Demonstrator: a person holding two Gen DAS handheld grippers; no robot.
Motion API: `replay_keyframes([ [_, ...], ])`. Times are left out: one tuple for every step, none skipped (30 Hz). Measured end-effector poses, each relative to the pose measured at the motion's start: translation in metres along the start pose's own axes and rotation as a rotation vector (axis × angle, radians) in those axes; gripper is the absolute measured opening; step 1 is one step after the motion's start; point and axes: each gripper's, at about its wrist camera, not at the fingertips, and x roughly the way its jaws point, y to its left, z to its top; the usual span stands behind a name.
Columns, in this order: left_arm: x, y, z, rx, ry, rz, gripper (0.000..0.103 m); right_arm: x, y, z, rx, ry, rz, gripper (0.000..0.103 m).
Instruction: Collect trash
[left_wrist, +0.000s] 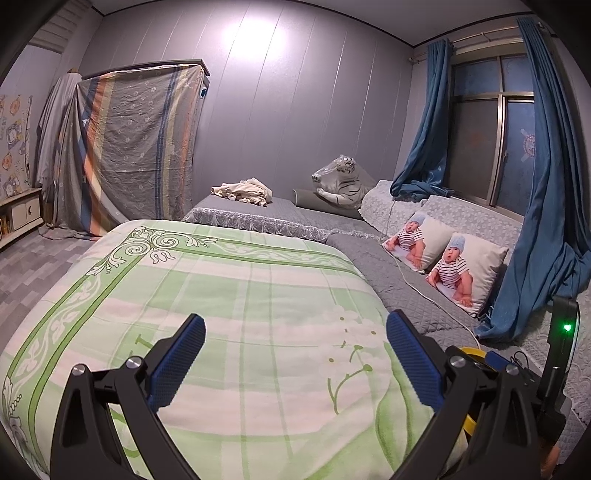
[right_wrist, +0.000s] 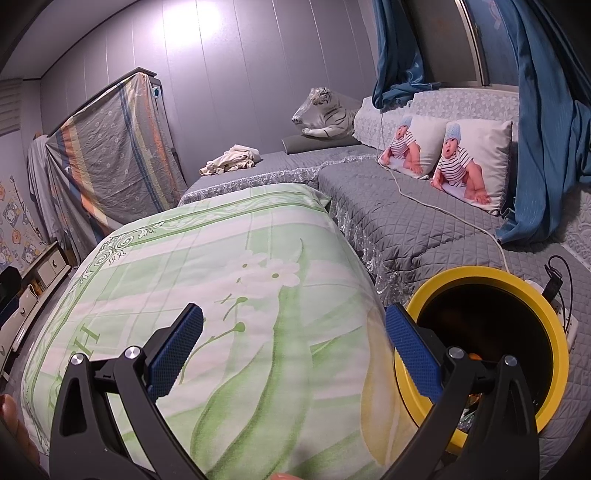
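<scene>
A yellow-rimmed trash bin (right_wrist: 554, 325) with a dark inside stands at the lower right of the right wrist view, on the grey quilted bed cover; something orange shows deep inside it. My right gripper (right_wrist: 295, 339) is open with nothing between its fingers, its right finger in front of the bin's rim. My left gripper (left_wrist: 295, 347) is open too, hovering over the green floral quilt (left_wrist: 229, 295). A sliver of the yellow bin (left_wrist: 474, 352) shows behind its right finger. No loose trash is visible on the quilt.
Two baby-print pillows (left_wrist: 443, 258) lean by the window under blue curtains (left_wrist: 546, 184). A white cable (right_wrist: 443, 210) runs across the grey cover. A plush white tiger (left_wrist: 343, 181) and crumpled cream cloth (left_wrist: 243, 190) lie at the far end. A sheet-draped rack (left_wrist: 129, 147) stands left.
</scene>
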Motion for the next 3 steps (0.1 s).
replay_keyframes([
  [-0.0004,-0.0002,-0.0003,0.002,-0.002,0.002,0.095,0.0000,-0.0001,0.0002,0.001,0.000,0.000,0.094],
  [-0.0003,-0.0003,0.0002,0.002,-0.001,0.001,0.095,0.0000,0.0001,0.0000,0.001,0.000,-0.001,0.094],
  [-0.0004,-0.0003,0.0000,0.000,0.000,0.000,0.095,0.0000,0.0001,0.0000,0.001,0.000,-0.001,0.094],
])
